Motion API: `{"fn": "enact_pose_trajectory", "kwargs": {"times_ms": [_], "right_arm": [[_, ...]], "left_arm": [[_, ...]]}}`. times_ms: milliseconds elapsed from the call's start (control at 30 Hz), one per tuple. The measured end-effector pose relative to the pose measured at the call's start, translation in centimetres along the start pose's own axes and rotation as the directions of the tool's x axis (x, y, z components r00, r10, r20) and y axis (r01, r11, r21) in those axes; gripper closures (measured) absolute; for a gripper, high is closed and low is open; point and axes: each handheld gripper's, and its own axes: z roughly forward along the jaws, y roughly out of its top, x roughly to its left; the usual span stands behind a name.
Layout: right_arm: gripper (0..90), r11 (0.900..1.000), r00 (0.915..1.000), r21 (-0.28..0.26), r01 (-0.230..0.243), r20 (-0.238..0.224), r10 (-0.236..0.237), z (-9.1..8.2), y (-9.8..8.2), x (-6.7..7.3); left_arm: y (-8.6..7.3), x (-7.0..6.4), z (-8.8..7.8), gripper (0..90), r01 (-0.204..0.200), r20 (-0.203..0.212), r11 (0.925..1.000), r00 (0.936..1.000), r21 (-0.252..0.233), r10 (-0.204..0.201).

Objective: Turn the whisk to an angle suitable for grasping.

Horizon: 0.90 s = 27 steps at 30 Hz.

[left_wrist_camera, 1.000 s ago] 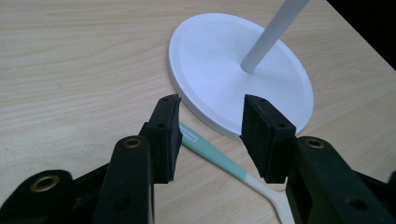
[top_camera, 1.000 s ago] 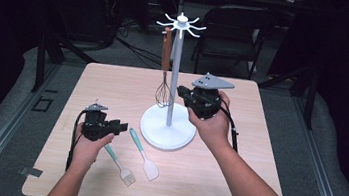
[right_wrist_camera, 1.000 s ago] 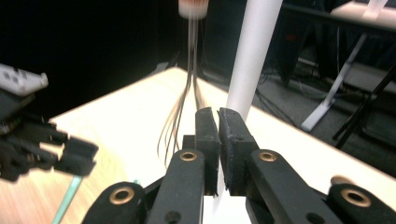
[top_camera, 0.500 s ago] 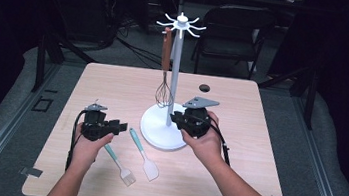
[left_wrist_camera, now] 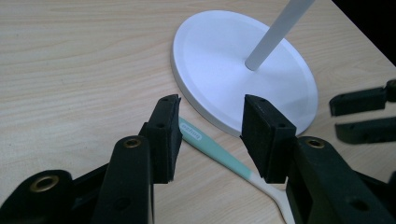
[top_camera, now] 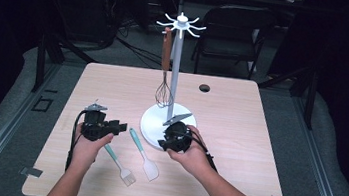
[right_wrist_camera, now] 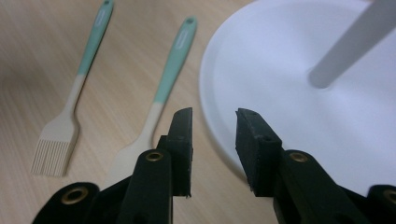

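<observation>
1. Dark room, with a chair (top_camera: 231,29) at the back and a pale wood surface (top_camera: 240,116) in the middle of the high view. A white stand (top_camera: 177,53) rises from a round white base (top_camera: 152,120) on the surface. A whisk (top_camera: 164,84) hangs from one hook at the top of the stand. Near the far edge of the surface sits a small dark hole (top_camera: 204,88).

2. Same view: the left gripper (top_camera: 119,127) is held low at the left of the base. The right gripper (top_camera: 162,144) is at the near rim of the base. Between the two lie a spatula (top_camera: 144,155) and a brush (top_camera: 119,164), both with green handles. The spatula is nearer to the base.

3. Left gripper view: the jaws are apart with nothing between them. The left gripper (left_wrist_camera: 210,140) hangs over the green handle of the spatula (left_wrist_camera: 219,156), but the pads do not touch it. The white base (left_wrist_camera: 233,70) is just past the handle. Two black fingers of the right gripper (left_wrist_camera: 362,116) show at the right edge.

4. Right gripper view: the jaws have just been opening, and nothing is between them. The right gripper (right_wrist_camera: 213,144) points down at the rim of the base (right_wrist_camera: 280,107). The spatula (right_wrist_camera: 163,93) lies just to the left of the jaws, and the brush (right_wrist_camera: 70,112) lies farther left. It is a bit blurry.
</observation>
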Motion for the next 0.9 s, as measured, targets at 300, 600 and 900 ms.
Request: {"fn": "enact_pose_trajectory", "kwargs": {"times_ms": [300, 600, 900], "right_arm": [[71.5, 0.993, 0.9990, 0.112, 0.042, -0.022, -0.040, 3.3, 0.3, 2.6], [71.0, 0.987, 0.9997, 0.160, 0.016, -0.019, -0.013, 5.7, 0.8, 3.8], [76.2, 0.978, 0.9991, 0.203, 0.036, 0.016, -0.040, 7.0, 1.1, 4.8]], "left_arm": [[-0.1, 0.1, 0.0, 56.7, 0.001, -0.001, 1.0000, 1.0000, 0.002, -0.001], [-0.1, 0.2, 0.1, 56.5, 0.006, -0.002, 1.0000, 1.0000, 0.004, -0.006], [-0.1, 0.1, 0.1, 56.3, 0.006, 0.000, 1.0000, 1.0000, 0.006, -0.006]]}}
